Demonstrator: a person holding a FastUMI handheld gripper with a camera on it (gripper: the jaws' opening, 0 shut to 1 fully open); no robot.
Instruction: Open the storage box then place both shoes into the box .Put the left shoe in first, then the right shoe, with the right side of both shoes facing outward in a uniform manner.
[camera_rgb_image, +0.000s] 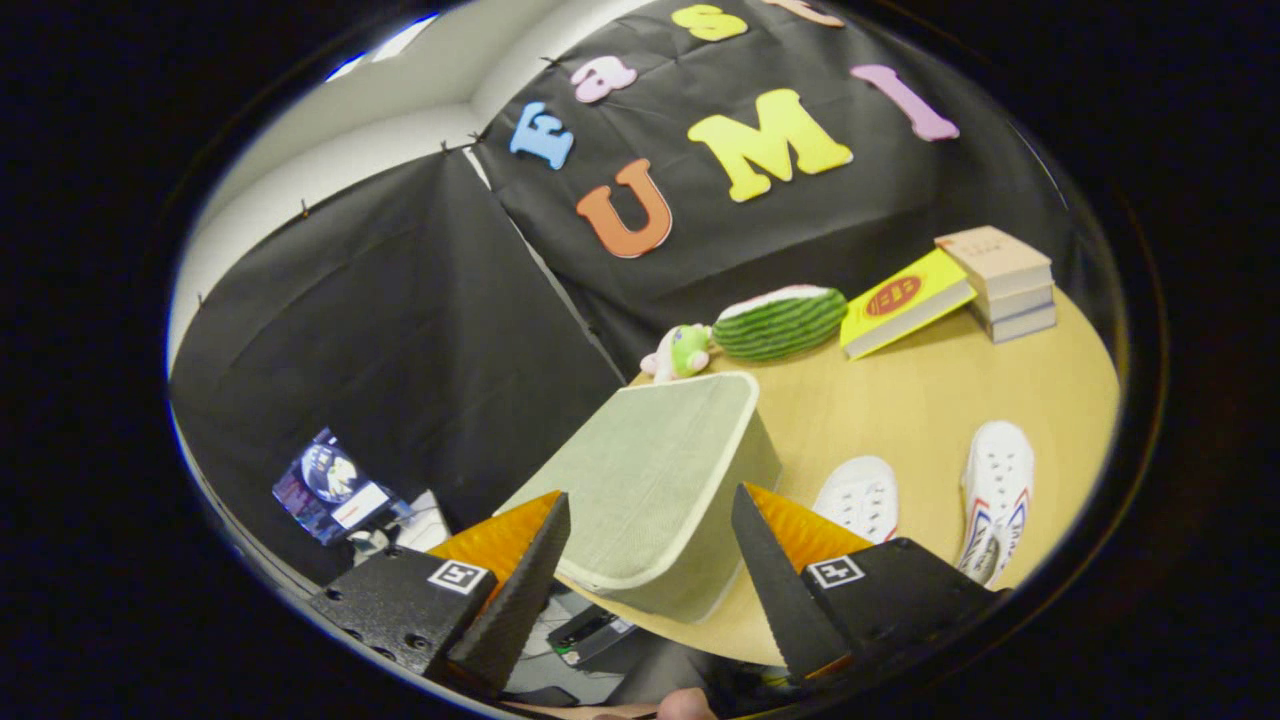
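Near the worktop's (920, 400) front edge, just ahead of the fingers, a pale green fabric storage box (650, 480) is seen with its lid closed. The hand-held gripper (650, 560) is held with its fingers wide apart, nothing between them, the box's near lid edge lying across the gap. The box is judged light and soft-walled, likely to slide or buckle if pushed, so the lid's rimmed front edge would be the place to take hold, lifted rather than pressed. Beside the box, two white canvas shoes are set apart on the wood: one shoe (860, 497) just by the box, partly hidden behind a finger, the other shoe (997, 490) nearer the worktop's side edge. Both are judged light and pliable, best gripped at the collar or heel. Toward the far edge lie a watermelon-slice plush (780, 322), a small plush toy (680, 352), a yellow book (905, 300) and stacked books (1000, 282).
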